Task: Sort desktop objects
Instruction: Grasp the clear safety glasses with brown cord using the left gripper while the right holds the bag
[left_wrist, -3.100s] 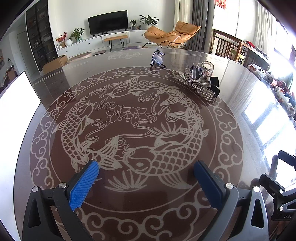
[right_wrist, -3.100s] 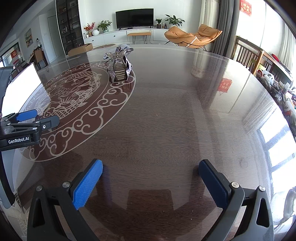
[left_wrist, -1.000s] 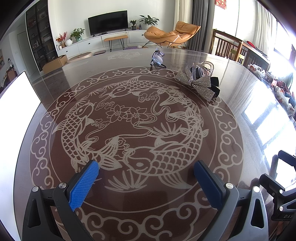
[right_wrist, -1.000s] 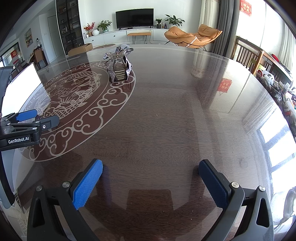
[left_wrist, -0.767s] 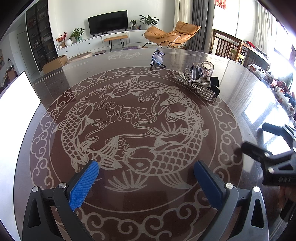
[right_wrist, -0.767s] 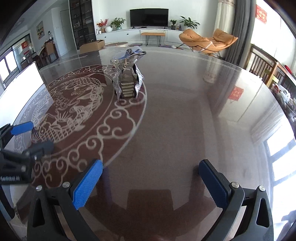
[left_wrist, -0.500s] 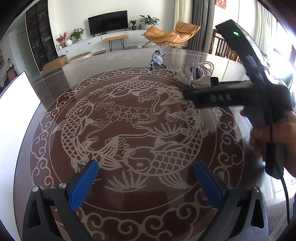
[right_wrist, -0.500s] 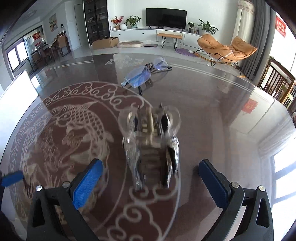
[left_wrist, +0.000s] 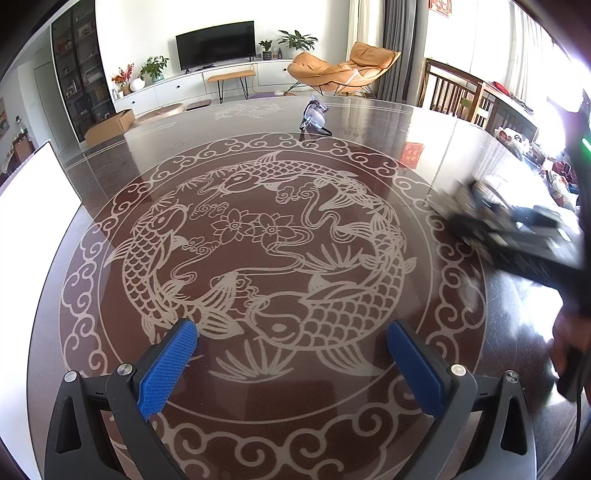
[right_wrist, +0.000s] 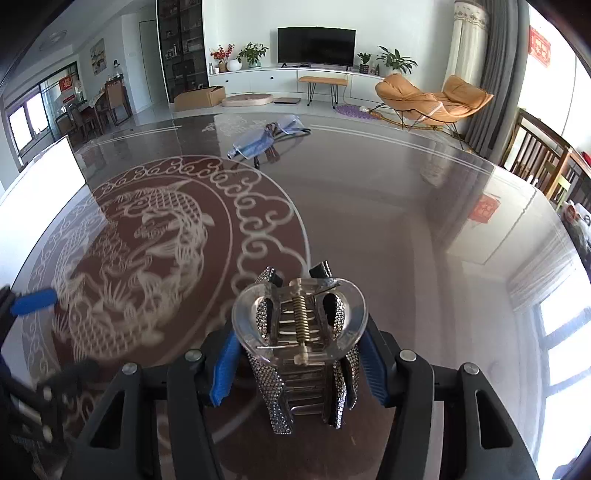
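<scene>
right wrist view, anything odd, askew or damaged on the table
Nothing looks damaged or spilled. The clear plastic rhinestone hair claw clip sits between the closing right gripper, and the clear-lensed glasses lie folded, tilted on the glossy dark table.

A clear plastic hair claw clip (right_wrist: 299, 332) with a brass spring and rhinestone-studded bow wings sits upright at the near middle between blue pads, seemingly touching both, while clear-lensed glasses (right_wrist: 267, 138) with dark arms lie folded open far across the table.
</scene>
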